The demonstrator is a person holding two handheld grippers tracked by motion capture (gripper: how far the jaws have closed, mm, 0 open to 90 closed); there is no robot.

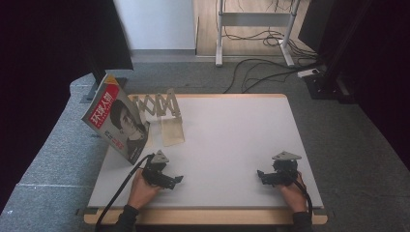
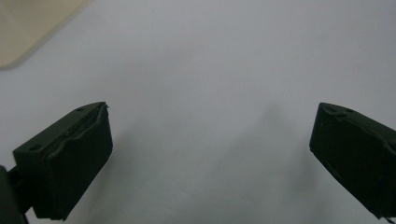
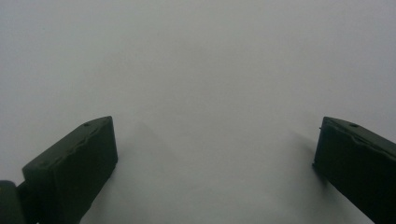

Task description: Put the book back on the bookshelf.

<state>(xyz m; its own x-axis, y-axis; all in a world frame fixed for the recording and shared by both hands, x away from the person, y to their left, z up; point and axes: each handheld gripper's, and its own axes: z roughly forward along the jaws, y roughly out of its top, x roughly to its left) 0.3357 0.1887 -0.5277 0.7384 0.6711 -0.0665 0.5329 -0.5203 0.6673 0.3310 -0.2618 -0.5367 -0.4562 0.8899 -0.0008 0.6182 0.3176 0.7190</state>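
Observation:
A magazine with a red title block leans tilted against a pale wooden accordion rack at the table's back left. My left gripper lies low over the white table near the front left, a hand around it, its jaws pointing right. In the left gripper view the left gripper is open, with bare table between the fingers and a beige corner of the rack's base at the top left. My right gripper rests front right and points left; the right gripper is open over bare table.
The rack's flat base juts forward onto the table just behind my left gripper. Black cables trail from both grippers over the front edge. Beyond the table are grey carpet, a desk frame and loose cables on the floor.

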